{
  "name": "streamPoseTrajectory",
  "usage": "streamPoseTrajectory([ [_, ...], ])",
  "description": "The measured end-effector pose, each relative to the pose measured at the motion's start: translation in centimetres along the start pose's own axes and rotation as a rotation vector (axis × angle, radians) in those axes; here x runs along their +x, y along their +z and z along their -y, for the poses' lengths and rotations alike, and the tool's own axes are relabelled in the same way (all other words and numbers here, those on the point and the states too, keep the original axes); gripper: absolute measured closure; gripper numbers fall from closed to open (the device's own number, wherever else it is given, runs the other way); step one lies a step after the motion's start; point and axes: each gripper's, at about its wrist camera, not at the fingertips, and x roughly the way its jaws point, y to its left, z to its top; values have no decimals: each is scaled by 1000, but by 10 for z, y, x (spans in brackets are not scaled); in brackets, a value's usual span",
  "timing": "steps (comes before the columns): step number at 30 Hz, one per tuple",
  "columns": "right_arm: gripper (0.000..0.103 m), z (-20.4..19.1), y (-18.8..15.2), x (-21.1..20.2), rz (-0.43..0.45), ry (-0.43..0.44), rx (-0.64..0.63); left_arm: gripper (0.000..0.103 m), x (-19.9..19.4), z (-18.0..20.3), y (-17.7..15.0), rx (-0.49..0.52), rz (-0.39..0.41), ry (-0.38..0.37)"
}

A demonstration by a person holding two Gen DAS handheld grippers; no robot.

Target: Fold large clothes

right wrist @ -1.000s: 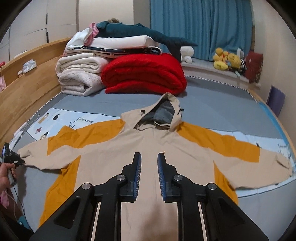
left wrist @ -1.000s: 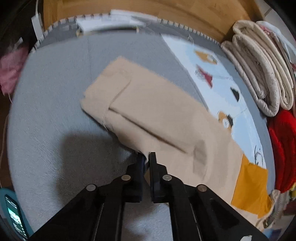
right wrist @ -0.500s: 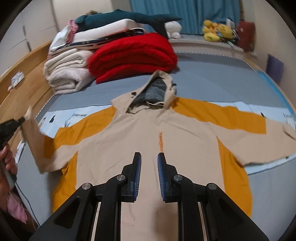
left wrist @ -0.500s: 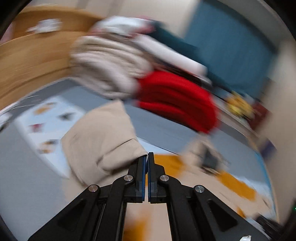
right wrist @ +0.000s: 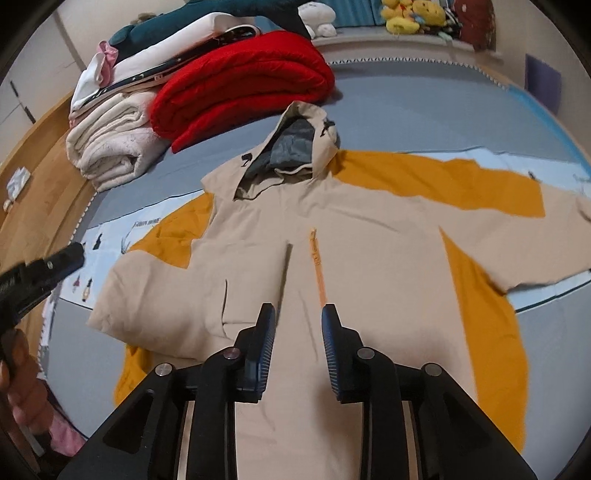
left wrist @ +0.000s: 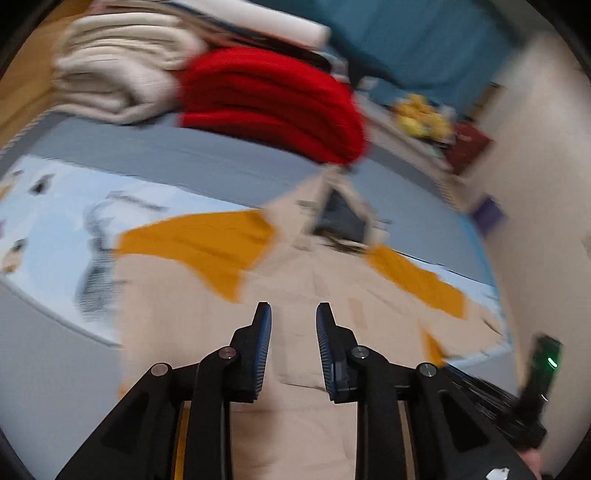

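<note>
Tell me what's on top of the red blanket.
White bedding with a dark-trimmed edge overlaps the red blanket at its left top; a teal plush lies higher up on that bedding. The rest of the blanket's top is bare. What lies behind the stack is hidden.

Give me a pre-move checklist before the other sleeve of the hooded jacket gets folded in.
1. Left sleeve folded onto the hooded jacket: ok.
2. Left gripper clear of fabric: ok, jaws just opened, nothing between them.
3. Right gripper free to grasp: ok, jaws apart and empty, just opened wider.
4. Right sleeve lying spread out: ok.
5. Right cuff in view: not ok, at the frame edge.
6. Red blanket clear of the jacket: ok.
</note>
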Motion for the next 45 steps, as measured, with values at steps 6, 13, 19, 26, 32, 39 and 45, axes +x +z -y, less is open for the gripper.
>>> streamPoseTrajectory([
  [6, 75, -28, -9, 36, -75, 33, -85, 81, 6, -44, -2, -72, -55, 185],
  [13, 72, -80, -31, 85, -150, -4, -316, 81, 13, -47, -6, -70, -117, 182],
  [19, 72, -118, -58, 119, -156, -156, -592, 77, 23, -49, -6, -69, -145, 203],
  [26, 94, -117, -64, 132, -124, -255, -674, 77, 21, -37, 0, -67, -135, 175],
  [32, 101, -100, -28, 98, -9, -138, -417, 77, 21, -31, 3, -61, -134, 155],
  [39, 101, -31, 5, 56, 137, -98, 62, 77, 21, -35, 3, -69, -136, 163],
  [45, 101, 42, -4, 55, 144, -162, 413, 77, 23, -33, 0, -68, -147, 154],
])
